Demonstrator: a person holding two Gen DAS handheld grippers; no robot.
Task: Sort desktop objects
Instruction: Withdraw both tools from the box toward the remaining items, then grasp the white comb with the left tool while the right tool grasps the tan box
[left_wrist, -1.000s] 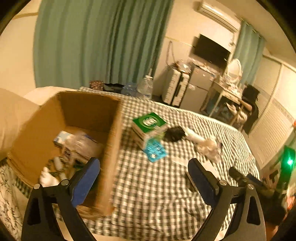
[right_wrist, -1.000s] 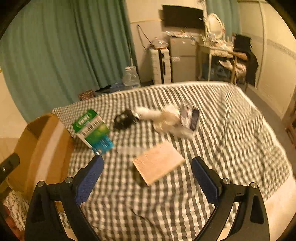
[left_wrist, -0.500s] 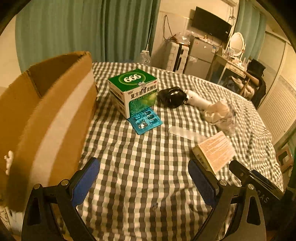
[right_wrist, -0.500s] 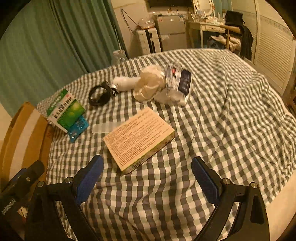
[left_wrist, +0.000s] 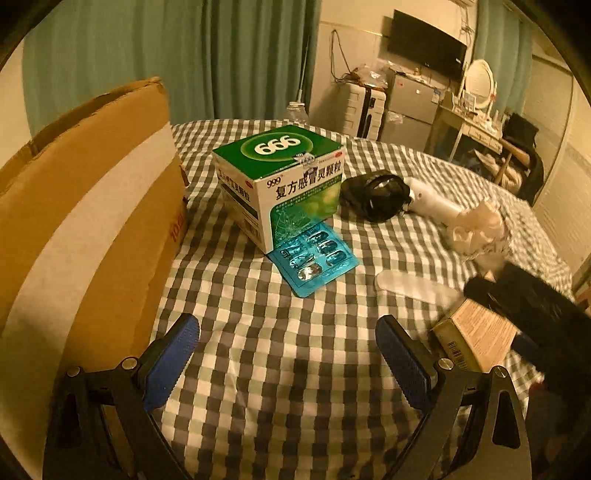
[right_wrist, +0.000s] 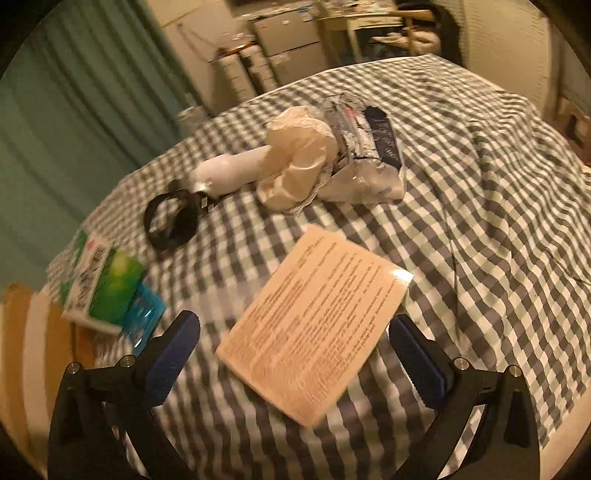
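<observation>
Flat tan box (right_wrist: 317, 325) (fine print on top) lies on checked cloth (right_wrist: 480, 221); right gripper (right_wrist: 295, 350) jaws opening around it, left gripper (left_wrist: 288, 354) spread, empty.

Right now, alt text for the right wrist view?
The right gripper, jaws opening with nothing clamped, hangs over a flat tan printed box on a checked tablecloth. Beyond lie a black strap loop, a white tube, crumpled cream cloth and, at left, a green medicine box.
</observation>
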